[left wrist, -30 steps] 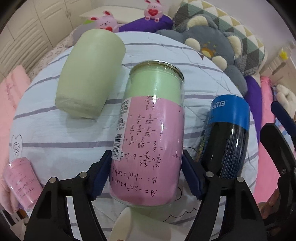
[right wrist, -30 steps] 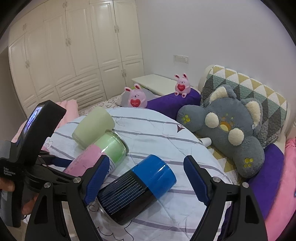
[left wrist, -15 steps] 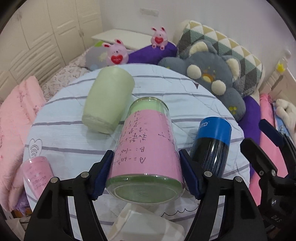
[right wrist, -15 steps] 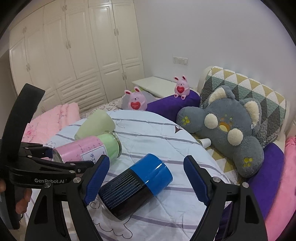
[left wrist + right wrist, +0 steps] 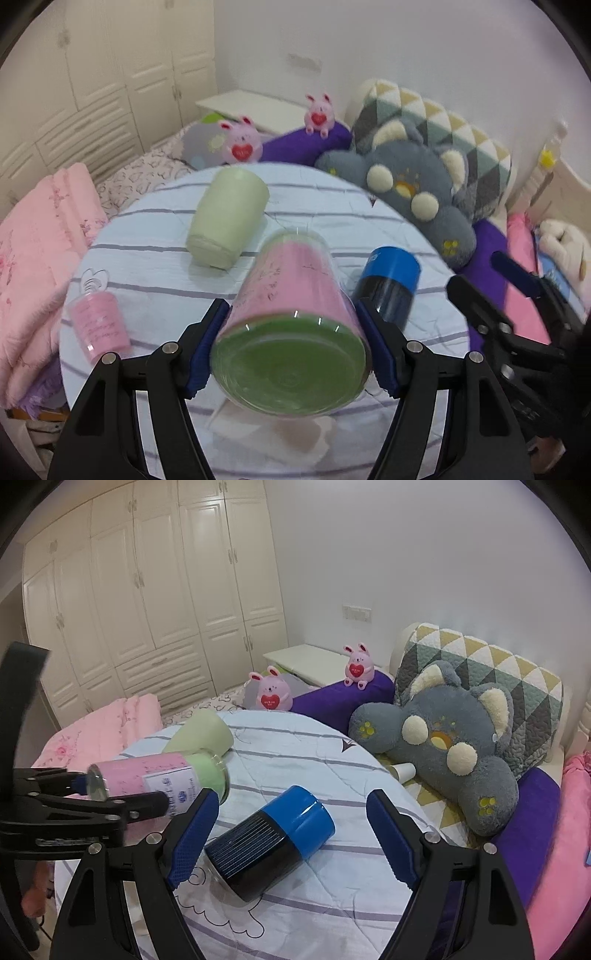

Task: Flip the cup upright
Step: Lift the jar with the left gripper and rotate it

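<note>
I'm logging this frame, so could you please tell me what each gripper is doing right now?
Left gripper: closed on the pink cup, lifted off the table.
Right gripper: open, holding nothing, above the blue cup.

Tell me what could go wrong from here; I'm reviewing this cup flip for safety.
The left gripper holds the pink-and-green cup by its smooth sides, lifted and lying nearly level; mid-turn it could slip out.

The pale green cup and the blue-and-black cup lie close by on the striped cloth; the swinging cup might knock one rolling.

The cloth looks soft and wrinkled, so a cup set upright may tip.
</note>
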The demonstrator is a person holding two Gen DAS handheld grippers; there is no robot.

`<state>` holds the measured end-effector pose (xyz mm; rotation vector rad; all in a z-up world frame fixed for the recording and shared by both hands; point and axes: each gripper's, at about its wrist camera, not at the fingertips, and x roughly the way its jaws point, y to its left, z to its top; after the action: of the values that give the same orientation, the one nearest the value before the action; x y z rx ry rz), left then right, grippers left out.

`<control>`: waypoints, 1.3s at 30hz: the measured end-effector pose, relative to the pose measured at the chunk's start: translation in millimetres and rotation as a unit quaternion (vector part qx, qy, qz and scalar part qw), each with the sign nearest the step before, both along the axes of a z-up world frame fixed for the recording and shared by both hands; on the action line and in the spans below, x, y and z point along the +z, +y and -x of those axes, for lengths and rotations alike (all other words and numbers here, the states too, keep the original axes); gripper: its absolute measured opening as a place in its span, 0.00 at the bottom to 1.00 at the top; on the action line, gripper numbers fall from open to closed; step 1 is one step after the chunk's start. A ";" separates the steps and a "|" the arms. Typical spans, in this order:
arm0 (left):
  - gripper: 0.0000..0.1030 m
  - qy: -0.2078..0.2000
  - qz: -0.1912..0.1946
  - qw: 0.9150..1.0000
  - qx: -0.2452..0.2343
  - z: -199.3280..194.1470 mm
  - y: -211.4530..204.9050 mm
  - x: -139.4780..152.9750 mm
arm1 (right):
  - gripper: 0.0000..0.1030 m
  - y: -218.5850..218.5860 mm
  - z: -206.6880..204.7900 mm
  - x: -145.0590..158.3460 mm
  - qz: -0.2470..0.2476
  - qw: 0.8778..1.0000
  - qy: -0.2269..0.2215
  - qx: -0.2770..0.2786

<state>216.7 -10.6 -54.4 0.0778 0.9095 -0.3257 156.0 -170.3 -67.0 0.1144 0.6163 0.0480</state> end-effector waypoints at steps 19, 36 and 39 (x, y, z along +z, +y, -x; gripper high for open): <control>0.68 -0.055 0.031 0.997 0.043 33.4 25.8 4.6 | 0.81 29.9 37.6 4.8 0.029 0.999 -0.020 0.039; 0.68 -0.052 0.031 0.993 0.106 48.9 -5.4 -27.1 | 0.81 2.4 23.2 -12.8 0.036 0.999 0.011 0.034; 0.68 -0.049 0.030 0.992 0.112 58.1 -10.8 -27.0 | 0.81 -2.6 27.8 -14.4 0.048 0.998 0.018 0.037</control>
<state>158.6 -21.4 -81.4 -0.0639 0.8010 -0.1394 128.3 -172.9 -81.4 -0.0001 0.6579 0.0886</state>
